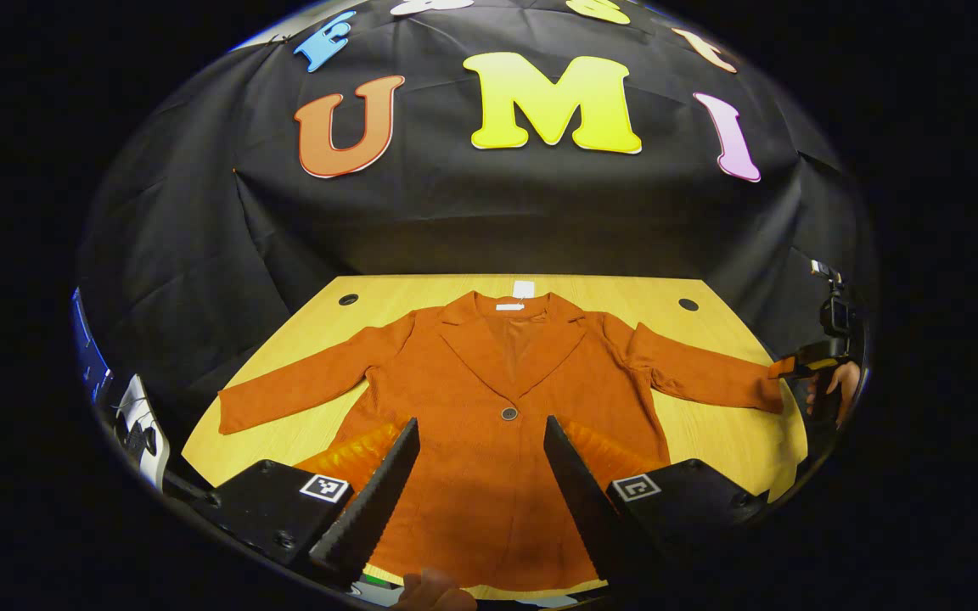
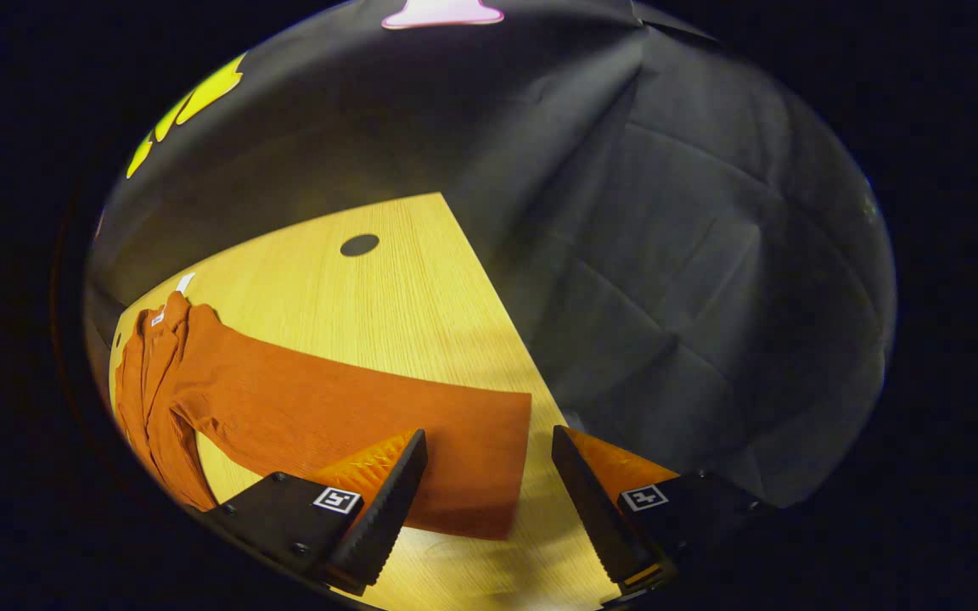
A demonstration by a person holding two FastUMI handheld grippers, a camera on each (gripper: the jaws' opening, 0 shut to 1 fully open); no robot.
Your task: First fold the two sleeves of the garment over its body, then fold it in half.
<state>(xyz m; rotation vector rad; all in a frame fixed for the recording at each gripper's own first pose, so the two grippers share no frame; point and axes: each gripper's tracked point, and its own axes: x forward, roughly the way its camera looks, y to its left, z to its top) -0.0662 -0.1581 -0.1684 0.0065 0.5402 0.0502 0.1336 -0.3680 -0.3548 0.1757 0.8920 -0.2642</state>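
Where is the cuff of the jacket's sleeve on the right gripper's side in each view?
Left gripper view: the cuff lies at the far right, on the table edge, next to the right gripper.
Right gripper view: the cuff lies low in the middle, flat between the open fingers.
Shared landmark: the white collar label.

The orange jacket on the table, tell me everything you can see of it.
The jacket is rust-orange, of ribbed-looking fabric, with a notched collar, one dark button at the front and a white tag at the neck. It lies flat and face up on the wooden table, collar toward the booth wall, both sleeves spread outward and unfolded. The left tool hovers open over its lower body. In the right gripper view, the right tool hangs open at one sleeve's cuff, not gripping it.
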